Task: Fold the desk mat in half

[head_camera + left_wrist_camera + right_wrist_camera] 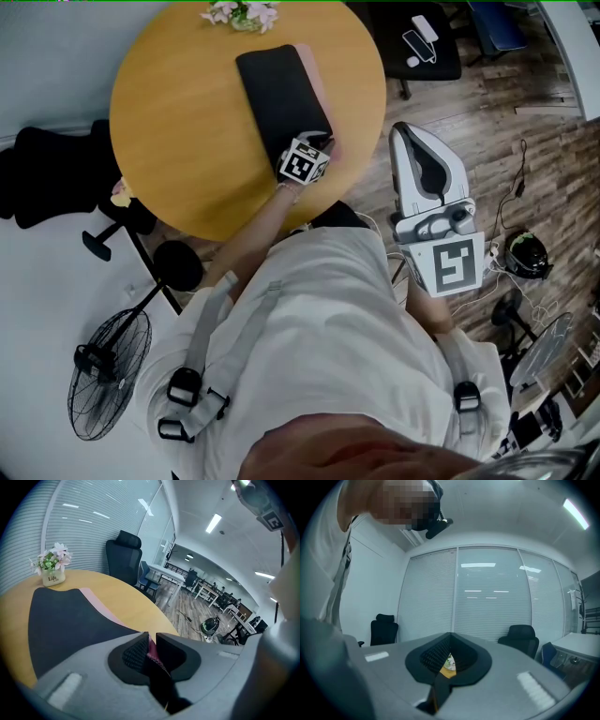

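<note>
The desk mat [281, 94] lies folded on the round wooden table [187, 122], black side up, with a pink strip showing along its right edge. My left gripper [316, 142] is at the mat's near right corner. In the left gripper view the mat [70, 616] stretches away from the gripper [151, 638], which is shut on its black-and-pink edge. My right gripper [405, 133] hangs off the table to the right, over the floor. In its own view the right gripper [450, 637] is shut with nothing held.
A small flower pot [242, 13] stands at the table's far edge, just beyond the mat, also seen as the flower pot [52, 569]. A black chair [47, 173] is left of the table, a floor fan [108, 370] below it, another chair [422, 42] at top right.
</note>
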